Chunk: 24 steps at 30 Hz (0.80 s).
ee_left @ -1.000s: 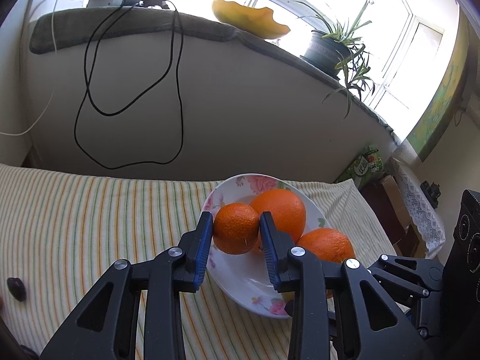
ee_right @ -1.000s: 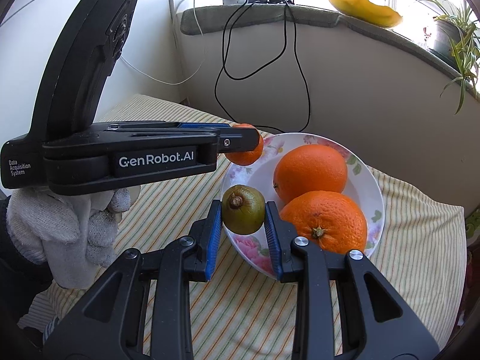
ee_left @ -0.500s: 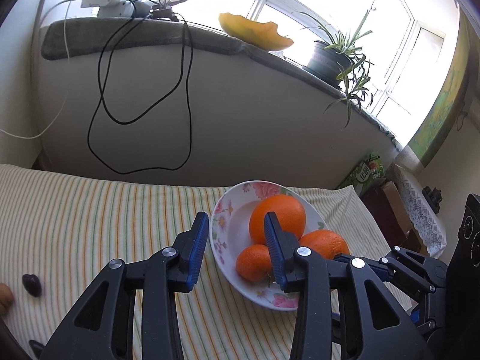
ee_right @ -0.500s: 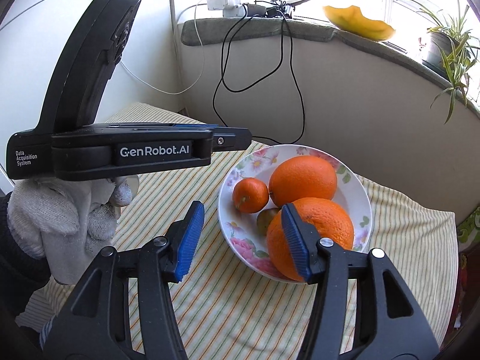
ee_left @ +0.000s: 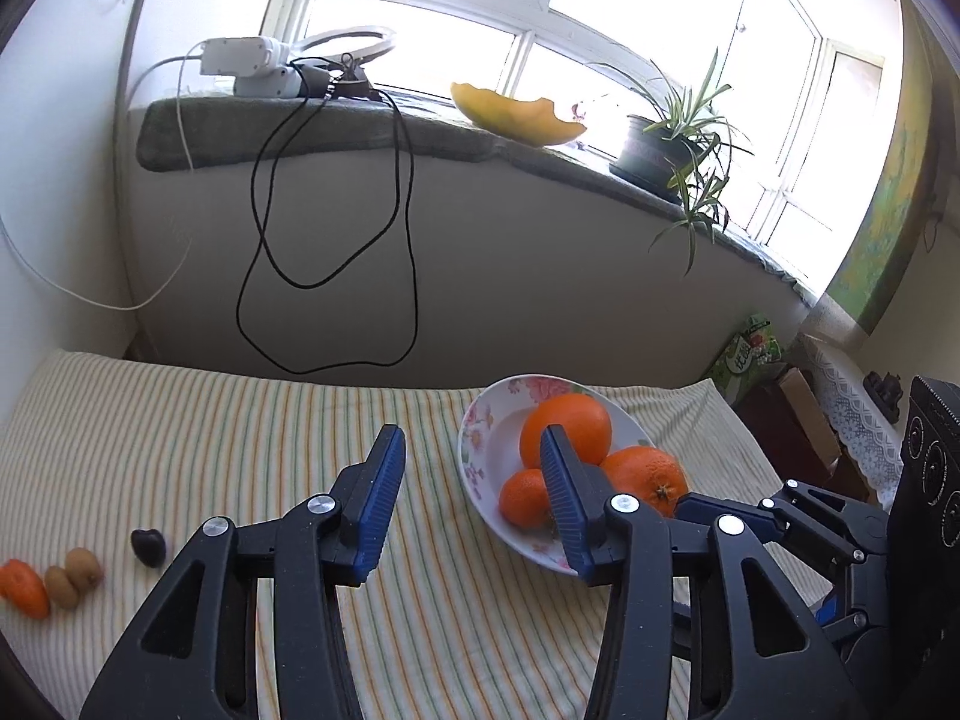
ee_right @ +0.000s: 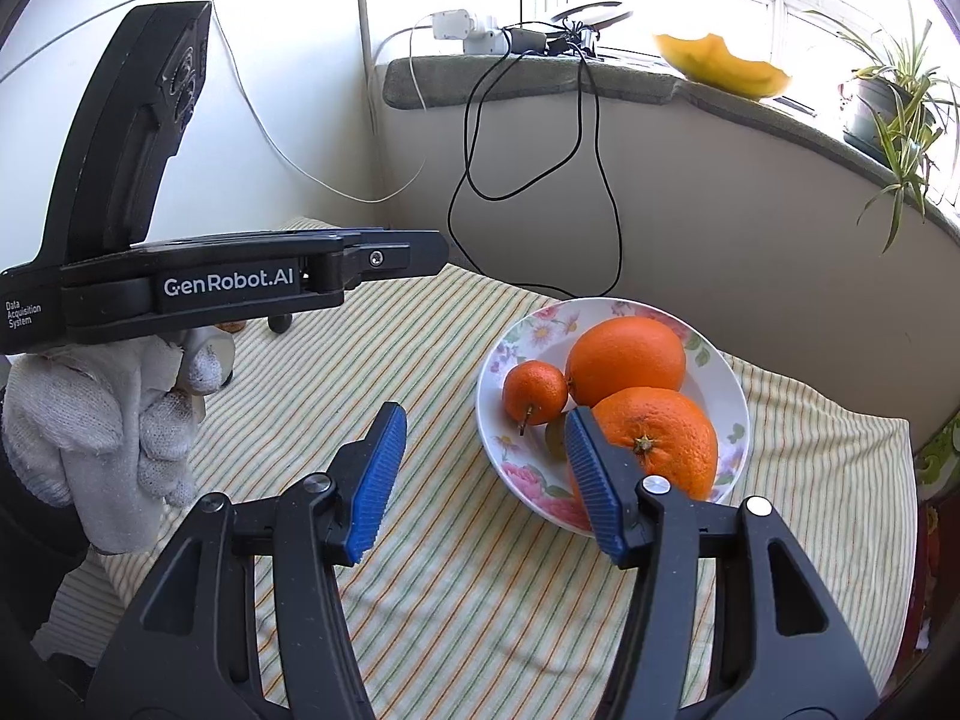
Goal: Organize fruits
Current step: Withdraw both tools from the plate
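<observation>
The flowered plate [ee_right: 735, 378] is the collecting point, and everything else is easiest read from it. In it lie two large oranges [ee_right: 627, 354] touching each other, a small mandarin [ee_right: 534, 391] against their left side with its stem showing, and a greenish fruit [ee_right: 555, 438], probably a kiwi, wedged low between the mandarin and the nearer orange and half hidden by a blue pad. The round fruit seems to have settled into the dip of the plate, which likely keeps it from rolling off onto the striped cloth [ee_right: 456, 588]. Well to the left of the plate in the left wrist view, still loose on the cloth, sit a dark plum-like fruit [ee_left: 148, 546], two small brown fruits [ee_left: 75, 576] touching one another, and an orange piece [ee_left: 24, 588] at the picture's edge; judged from this, the sorting is partly done and those are what remain. The left gripper [ee_left: 471, 498] is spread wide and holds nothing, its fingers aimed at the cloth just left of the plate, with its right pad in front of the plate's contents. The right gripper [ee_right: 480, 474] is likewise spread wide and empty, touching no fruit, hanging just left of the plate's near rim. A white-gloved hand [ee_right: 108, 432] carries the left tool.
</observation>
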Each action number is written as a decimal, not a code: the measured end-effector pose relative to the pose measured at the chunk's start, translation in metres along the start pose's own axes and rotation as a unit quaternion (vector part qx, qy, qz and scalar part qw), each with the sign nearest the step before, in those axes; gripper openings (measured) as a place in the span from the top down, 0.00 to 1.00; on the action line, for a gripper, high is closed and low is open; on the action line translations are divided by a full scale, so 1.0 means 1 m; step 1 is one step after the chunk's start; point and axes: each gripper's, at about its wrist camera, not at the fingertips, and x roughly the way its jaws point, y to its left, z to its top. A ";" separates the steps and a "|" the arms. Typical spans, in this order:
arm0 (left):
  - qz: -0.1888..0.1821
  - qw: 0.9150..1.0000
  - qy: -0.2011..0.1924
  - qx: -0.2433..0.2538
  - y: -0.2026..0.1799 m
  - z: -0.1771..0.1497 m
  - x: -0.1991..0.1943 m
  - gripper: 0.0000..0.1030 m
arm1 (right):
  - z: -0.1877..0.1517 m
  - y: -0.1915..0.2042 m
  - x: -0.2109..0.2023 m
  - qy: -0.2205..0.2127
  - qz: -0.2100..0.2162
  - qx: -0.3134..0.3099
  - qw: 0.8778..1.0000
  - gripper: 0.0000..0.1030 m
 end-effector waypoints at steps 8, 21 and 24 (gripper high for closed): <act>0.021 1.000 -0.017 0.006 0.004 -0.008 -0.029 0.50 | -0.001 0.008 -0.009 -0.005 0.010 0.003 1.000 0.32; 0.061 0.997 -0.030 -0.026 0.053 -0.041 -0.084 0.46 | 0.004 0.029 -0.006 -0.006 0.041 0.001 0.999 0.25; 0.079 0.996 -0.030 -0.038 0.070 -0.053 -0.096 0.46 | 0.007 0.033 -0.003 -0.004 0.049 0.001 0.999 0.25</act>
